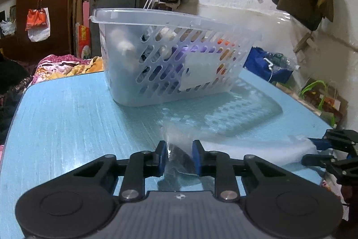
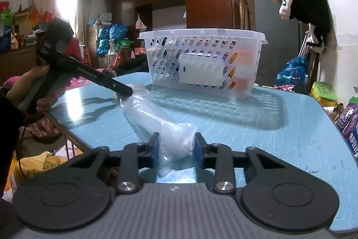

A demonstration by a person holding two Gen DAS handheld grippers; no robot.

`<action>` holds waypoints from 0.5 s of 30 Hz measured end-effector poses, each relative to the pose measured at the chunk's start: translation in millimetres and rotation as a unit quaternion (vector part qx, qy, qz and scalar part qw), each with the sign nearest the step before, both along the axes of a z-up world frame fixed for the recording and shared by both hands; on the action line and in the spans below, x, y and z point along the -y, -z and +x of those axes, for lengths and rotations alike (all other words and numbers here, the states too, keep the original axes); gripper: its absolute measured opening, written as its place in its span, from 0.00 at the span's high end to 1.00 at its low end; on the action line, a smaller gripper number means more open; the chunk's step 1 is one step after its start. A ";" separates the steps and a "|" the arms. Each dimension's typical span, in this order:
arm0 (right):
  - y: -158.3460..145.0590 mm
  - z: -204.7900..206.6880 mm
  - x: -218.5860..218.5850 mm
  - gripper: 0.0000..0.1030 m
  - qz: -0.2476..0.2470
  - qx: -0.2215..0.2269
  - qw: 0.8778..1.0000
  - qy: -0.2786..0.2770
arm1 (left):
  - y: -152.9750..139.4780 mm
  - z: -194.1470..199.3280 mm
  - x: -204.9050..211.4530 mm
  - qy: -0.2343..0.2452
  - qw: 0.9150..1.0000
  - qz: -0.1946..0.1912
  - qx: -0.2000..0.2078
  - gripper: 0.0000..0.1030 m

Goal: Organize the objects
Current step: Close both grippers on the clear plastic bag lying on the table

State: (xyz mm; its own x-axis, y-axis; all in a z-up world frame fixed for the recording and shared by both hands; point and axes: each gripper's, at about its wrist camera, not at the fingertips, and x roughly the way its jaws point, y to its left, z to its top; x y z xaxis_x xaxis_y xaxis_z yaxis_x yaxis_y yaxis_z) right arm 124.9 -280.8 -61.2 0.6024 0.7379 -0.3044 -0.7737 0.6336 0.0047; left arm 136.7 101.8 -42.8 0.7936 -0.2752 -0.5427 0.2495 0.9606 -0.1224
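The left tool (image 1: 179,156) is clamping the twisted clear end of a plastic bag (image 1: 176,149), its blue pads (image 1: 197,157) pressing the film from both sides. In the right wrist view that same tool (image 2: 127,92) is reaching in from 9 o'clock, a hand (image 2: 33,86) gripping its handle, and its tip is biting the bag's far end.

The right tool (image 2: 176,147) is gripping the bag's (image 2: 161,124) near end, pads (image 2: 155,149) squeezing the crumpled plastic (something pale and tube-shaped is lying inside; what it is I cannot tell). In the left wrist view the right tool (image 1: 322,145) is showing at 3 o'clock, holding the white end of the bag.

The bag is lying stretched between the two tools on the blue bench (image 2: 257,138), its length running from 6 o'clock toward 10 o'clock in the right view.

Beyond it, at 12 o'clock, a slotted white basket (image 2: 201,59) is sitting on the bench (image 1: 67,115), apart from the bag. The basket (image 1: 170,64) is holding white, purple and orange items, blurred through its slots.
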 end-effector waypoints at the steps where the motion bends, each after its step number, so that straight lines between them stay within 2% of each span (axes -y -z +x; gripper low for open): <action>1: -0.1 0.5 0.5 0.70 0.001 -0.001 1.000 -0.001 | -0.7 -4.2 -0.3 -0.002 1.000 -0.004 0.008 0.74; 10: -5.0 0.5 3.8 0.74 -0.005 0.022 1.000 0.000 | -0.1 -28.8 -2.4 -0.013 0.998 -0.044 0.047 0.78; 15: -11.5 1.6 7.3 0.74 -0.006 0.034 0.999 0.001 | -3.6 -32.7 -0.3 -0.012 0.997 -0.047 0.056 0.78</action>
State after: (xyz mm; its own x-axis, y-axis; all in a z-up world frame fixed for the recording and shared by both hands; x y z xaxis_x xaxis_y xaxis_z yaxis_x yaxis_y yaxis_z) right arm 126.6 -288.1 -49.7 0.6233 0.7332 -0.2719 -0.7706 0.6349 -0.0547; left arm 104.0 102.1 -39.2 0.8542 -0.3016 -0.4236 0.2440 0.9518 -0.1857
